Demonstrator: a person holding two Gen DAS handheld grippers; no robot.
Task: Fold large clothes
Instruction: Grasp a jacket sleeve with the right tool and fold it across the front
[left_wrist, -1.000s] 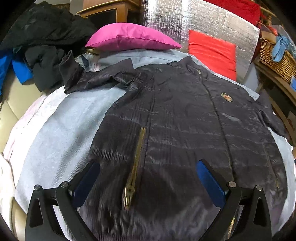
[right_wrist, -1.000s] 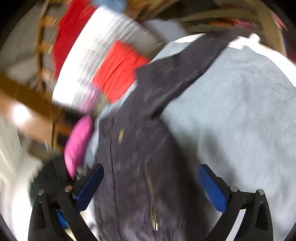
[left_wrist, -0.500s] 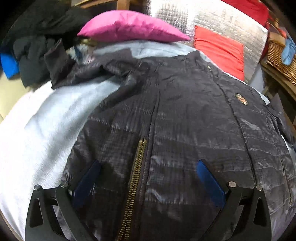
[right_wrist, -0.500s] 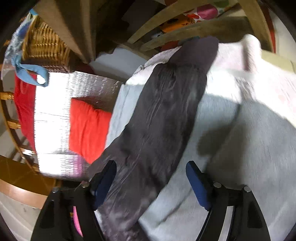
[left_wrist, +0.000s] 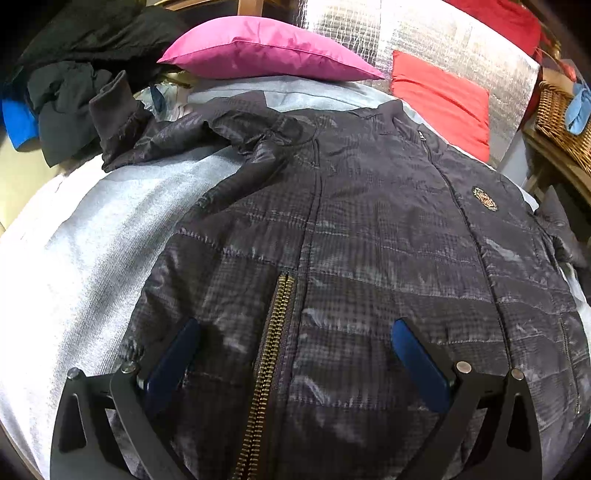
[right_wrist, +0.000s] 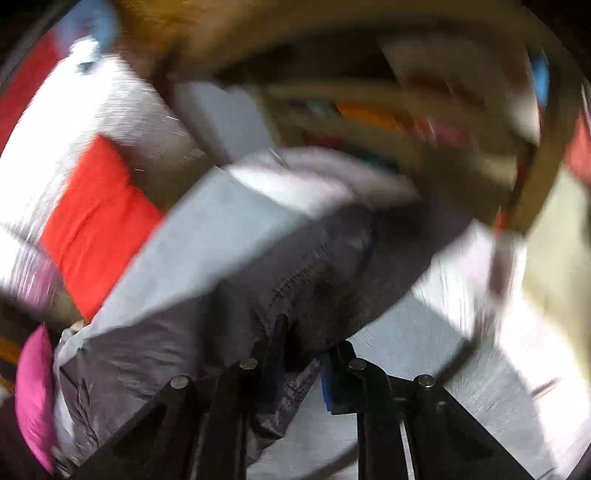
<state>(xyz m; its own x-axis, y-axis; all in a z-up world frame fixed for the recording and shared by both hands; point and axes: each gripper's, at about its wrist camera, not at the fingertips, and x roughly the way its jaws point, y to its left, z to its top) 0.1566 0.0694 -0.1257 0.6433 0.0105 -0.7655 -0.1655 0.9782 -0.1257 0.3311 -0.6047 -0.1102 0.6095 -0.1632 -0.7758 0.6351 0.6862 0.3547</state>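
A dark quilted jacket lies front up on a pale grey sheet, its brass zipper part open. My left gripper stands open low over the jacket's lower front, one blue pad on each side of the zipper and nothing pinched. In the blurred right wrist view the jacket's sleeve runs away from me, and my right gripper is closing with its jaws nearly together and a bunch of sleeve fabric between them.
A pink pillow and a red cushion lean on a silver foil panel at the back. Dark clothes are heaped at the back left. A wicker basket stands at the right.
The left gripper sank closer to the jacket's front, then held still. The right gripper swung from the jacket body out along the sleeve, and its wide-open jaws closed on the sleeve fabric.
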